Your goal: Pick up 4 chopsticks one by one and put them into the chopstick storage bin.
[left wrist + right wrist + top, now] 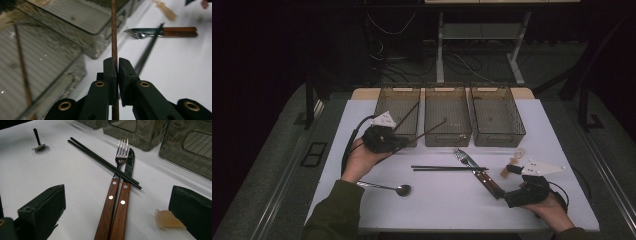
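High view: the left hand-held gripper [398,141] pinched a brown wooden chopstick [428,131] near its lower end, the stick slanting up over the near rim of the middle mesh bin [448,115]; a second brown chopstick [407,116] already lay in the left mesh bin [398,107]; judged light, stiff and smooth, so liable to pivot or slip in a narrow pinch; a hold nearer the middle would steady it.

Left gripper view: jaws pressed together on the chopstick [114,32], which ran straight up between them; reddish-brown, thin, round, faintly grained.

Right gripper view: the right hand-held gripper [117,207] stood spread wide and held nothing, low over the white worktop [75,182]; between its jaws lay a wood-handled fork [115,185] and knife [126,187], with a pair of black chopsticks [102,162] across them; a spoon [38,143] lay well apart.
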{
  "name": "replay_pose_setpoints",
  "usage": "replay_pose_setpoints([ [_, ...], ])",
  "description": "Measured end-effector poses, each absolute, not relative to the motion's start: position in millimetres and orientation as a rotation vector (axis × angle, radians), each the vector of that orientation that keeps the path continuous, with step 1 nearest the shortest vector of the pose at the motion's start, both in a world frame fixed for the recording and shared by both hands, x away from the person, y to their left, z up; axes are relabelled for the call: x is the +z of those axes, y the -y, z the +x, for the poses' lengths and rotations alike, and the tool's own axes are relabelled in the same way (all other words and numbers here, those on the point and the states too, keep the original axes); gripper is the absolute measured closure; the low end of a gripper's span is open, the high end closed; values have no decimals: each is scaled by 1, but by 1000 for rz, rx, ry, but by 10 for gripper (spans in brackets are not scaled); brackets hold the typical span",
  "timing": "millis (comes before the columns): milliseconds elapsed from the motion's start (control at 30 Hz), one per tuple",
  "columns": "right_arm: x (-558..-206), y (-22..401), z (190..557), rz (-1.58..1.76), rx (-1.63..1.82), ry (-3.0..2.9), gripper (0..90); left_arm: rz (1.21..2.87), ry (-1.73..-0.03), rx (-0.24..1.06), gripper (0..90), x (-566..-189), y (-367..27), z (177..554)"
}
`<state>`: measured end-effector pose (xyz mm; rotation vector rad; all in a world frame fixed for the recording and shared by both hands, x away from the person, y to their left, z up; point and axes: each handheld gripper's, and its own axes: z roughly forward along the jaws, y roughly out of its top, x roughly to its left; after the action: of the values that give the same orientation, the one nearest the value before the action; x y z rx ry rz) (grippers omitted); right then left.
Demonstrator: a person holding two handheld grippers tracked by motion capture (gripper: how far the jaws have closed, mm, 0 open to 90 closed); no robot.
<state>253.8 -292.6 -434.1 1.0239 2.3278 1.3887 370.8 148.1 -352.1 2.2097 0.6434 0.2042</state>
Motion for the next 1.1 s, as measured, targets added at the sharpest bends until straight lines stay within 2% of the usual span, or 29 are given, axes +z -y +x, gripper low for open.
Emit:
replay_pose_setpoints([
  [667, -433, 293, 253, 1034, 1405, -2320, 11, 2148, -878, 283, 844, -325, -159, 428],
  [1100, -433, 293, 253, 1031, 1409, -2323, 11, 2069, -998, 319, 844, -326, -163, 465],
])
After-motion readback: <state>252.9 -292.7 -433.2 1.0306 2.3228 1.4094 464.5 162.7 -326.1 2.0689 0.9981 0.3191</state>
